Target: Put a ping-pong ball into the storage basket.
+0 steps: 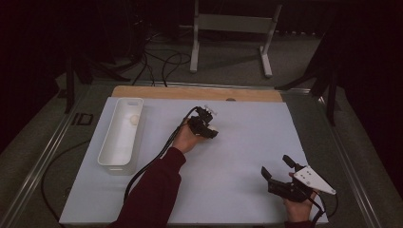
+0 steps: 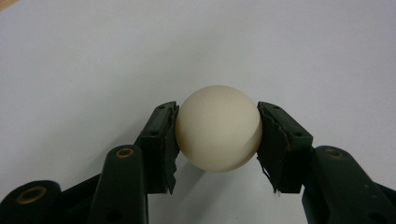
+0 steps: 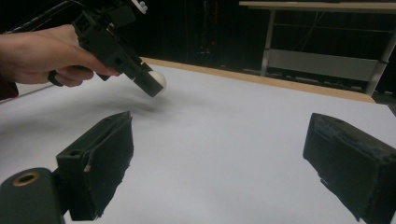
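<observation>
Your left hand-held gripper (image 2: 217, 135) is clamping an unmarked cream ball (image 2: 218, 128); your right hand-held gripper (image 3: 219, 158) is gaping over the bench (image 3: 233, 121).

The right gripper (image 3: 219, 163) is showing its two black padded jaws standing wide apart over the flat white table sheet (image 3: 224, 121), with nothing between them. Farther off at upper left, a bare hand (image 3: 44, 53) is holding the other black gripper (image 3: 156, 86), which is gripping a small cream round ball (image 3: 158, 79) above the sheet.
</observation>
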`<state>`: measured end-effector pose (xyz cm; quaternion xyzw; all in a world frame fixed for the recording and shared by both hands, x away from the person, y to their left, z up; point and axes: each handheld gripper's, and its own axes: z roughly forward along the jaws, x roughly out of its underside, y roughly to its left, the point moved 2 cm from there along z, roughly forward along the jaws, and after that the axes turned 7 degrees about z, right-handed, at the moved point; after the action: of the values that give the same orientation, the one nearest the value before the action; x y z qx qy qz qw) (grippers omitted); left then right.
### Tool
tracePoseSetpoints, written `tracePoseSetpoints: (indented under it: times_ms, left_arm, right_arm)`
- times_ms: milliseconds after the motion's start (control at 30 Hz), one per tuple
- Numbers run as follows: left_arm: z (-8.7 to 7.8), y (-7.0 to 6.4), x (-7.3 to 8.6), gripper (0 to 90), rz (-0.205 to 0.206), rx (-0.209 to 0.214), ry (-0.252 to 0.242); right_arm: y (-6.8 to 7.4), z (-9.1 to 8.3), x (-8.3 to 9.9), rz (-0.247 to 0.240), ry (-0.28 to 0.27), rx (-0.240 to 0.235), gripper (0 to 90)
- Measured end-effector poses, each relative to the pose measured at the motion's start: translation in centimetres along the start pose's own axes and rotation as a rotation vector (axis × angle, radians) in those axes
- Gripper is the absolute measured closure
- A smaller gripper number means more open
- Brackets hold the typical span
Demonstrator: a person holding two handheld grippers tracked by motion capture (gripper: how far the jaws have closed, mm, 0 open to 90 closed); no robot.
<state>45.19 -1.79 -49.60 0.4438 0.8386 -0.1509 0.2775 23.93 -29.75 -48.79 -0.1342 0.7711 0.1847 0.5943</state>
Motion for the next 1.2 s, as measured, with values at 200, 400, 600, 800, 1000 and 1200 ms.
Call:
tracePoseSetpoints:
  times_ms: [200, 400, 600, 800, 1000, 1200]
  left_arm:
    - [-0.4, -0.1, 0.0, 51.2, 0.005, 0.003, -0.004]
    - [-1.0, -0.3, -0.3, 51.2, 0.017, 0.009, -0.022]
    - [-1.4, -0.4, -0.4, 51.2, 0.023, 0.017, -0.033]
    - [-1.9, -0.6, -0.5, 51.2, 0.033, 0.02, -0.044]
    - [-2.2, -0.6, -0.4, 51.2, 0.036, 0.019, -0.047]
    - [-2.5, -0.7, -0.5, 51.2, 0.053, 0.015, -0.043]
  right_arm:
    - [0.0, 0.0, 0.0, 0.0, 0.001, 0.001, 8.3]
    - [0.0, 0.0, 0.0, 0.0, 0.001, 0.001, 8.3]
    - [0.0, 0.0, 0.0, 0.0, 0.001, 0.0, 8.3]
    - [0.0, 0.0, 0.0, 0.0, 0.003, 0.0, 8.3]
    - [0.0, 0.0, 0.0, -0.001, 0.005, -0.002, 8.3]
    - [0.0, 0.1, 0.0, -0.002, 0.006, -0.002, 8.3]
